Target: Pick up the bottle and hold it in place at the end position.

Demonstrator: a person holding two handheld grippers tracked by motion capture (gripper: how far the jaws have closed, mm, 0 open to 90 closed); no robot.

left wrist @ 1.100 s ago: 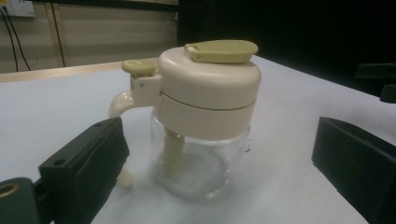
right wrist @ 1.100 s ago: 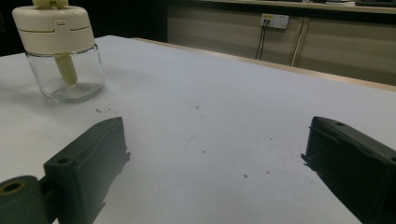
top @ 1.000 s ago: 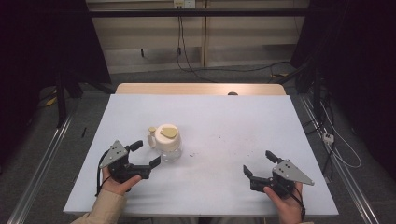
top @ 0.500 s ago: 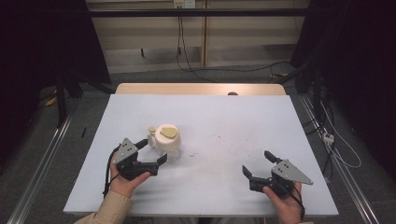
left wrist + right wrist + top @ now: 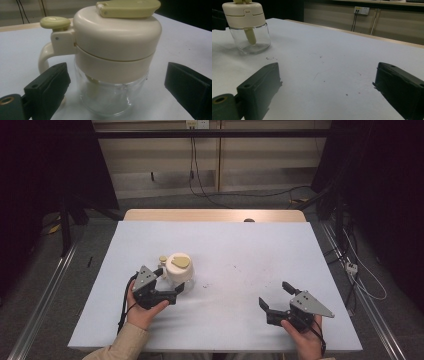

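The left gripper is spread wide, its 2 jaws reaching either side of the jar without touching it. The jar stands upright just ahead of this gripper, between the jaws, on the table.

The step in hand looks like taking hold of the jar. To do it well, push in a little more so the pads meet the widest part of the body, keep the jaws level, and close on the cream collar rather than the bare glass, which is smooth and likely to slip. The handle sits toward the near-left jaw, so that jaw should pass clear of it or the jar may twist as the grip closes.

The jar has a clear round glass base, a domed cream plastic lid, a pale green flap on top and a small green knob above the handle. A pale stem hangs inside the glass.

The right gripper is also spread, holding nothing, with the jar well off to its far left.
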